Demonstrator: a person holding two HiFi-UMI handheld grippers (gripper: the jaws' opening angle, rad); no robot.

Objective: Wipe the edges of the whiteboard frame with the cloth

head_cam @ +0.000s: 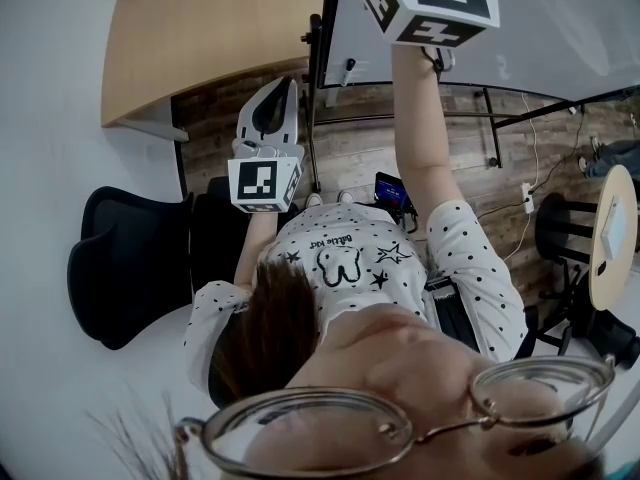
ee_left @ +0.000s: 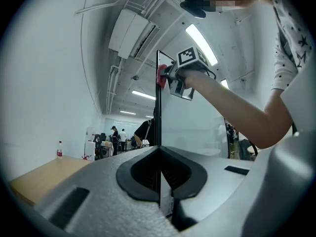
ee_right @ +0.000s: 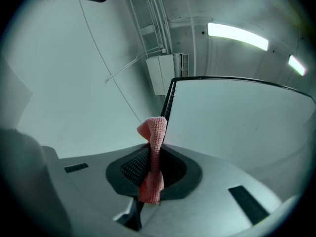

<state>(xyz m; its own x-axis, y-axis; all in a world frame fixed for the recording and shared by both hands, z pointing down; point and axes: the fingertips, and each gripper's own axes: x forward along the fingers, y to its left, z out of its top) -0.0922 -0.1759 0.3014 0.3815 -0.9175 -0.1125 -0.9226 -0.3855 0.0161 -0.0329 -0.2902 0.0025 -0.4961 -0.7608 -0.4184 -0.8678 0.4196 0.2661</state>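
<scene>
The right hand-held gripper is closed on the pink cloth. The cloth touches the side edge of the black whiteboard frame, whose top corner is at about 12 o'clock from it. The left hand-held gripper is clamped on the same edge lower down. To wipe well, I think the cloth should press firmly and slide slowly along the edge, not onto the white surface.

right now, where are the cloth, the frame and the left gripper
cloth point(ee_right: 155, 147), right gripper view, mid strip above the jaws
frame point(ee_left: 158, 117), left gripper view, black vertical edge
left gripper point(ee_left: 159, 172), left gripper view, between its jaws, shut on the frame
</scene>
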